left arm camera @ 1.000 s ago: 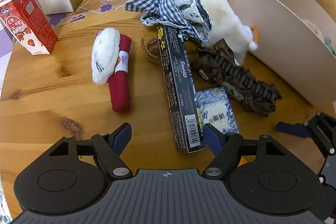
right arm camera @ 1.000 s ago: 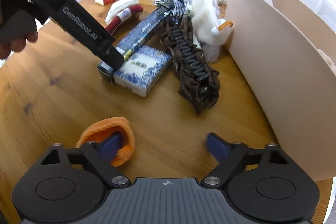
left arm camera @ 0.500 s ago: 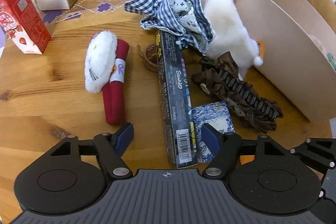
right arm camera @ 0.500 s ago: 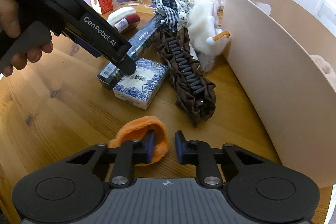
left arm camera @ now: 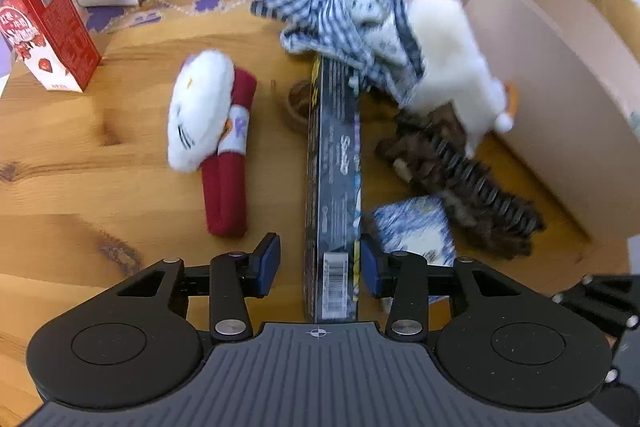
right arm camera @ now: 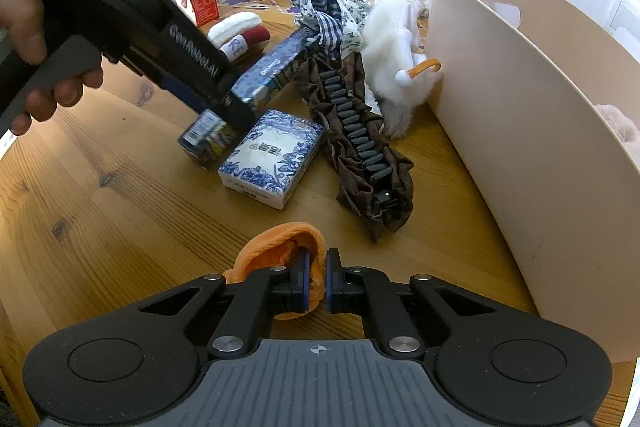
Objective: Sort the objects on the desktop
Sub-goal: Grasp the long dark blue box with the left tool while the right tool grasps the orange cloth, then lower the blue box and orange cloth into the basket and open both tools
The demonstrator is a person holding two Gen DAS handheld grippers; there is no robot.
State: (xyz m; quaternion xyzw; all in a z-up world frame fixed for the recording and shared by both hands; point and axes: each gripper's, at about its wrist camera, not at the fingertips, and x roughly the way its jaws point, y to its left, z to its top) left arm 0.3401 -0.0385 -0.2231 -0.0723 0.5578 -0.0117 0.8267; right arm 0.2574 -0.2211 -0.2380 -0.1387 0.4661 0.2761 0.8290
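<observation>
Two blue-padded grippers work the round wooden table (right arm camera: 100, 211): the right gripper (right arm camera: 316, 281) has its jaws nearly closed on the rim of a soft orange fabric ring (right arm camera: 280, 247), which lies on the wood just in front of it. The left gripper (left arm camera: 318, 263) is partly open, straddling the near end of a long dark rectangular box (left arm camera: 332, 167), the right-hand pad against it. Just beside the box lie a blue-and-white patterned tissue packet (right arm camera: 272, 157) and a brown ruffled fabric strip (right arm camera: 360, 139), near a tall beige plastic bin (right arm camera: 540, 115).
</observation>
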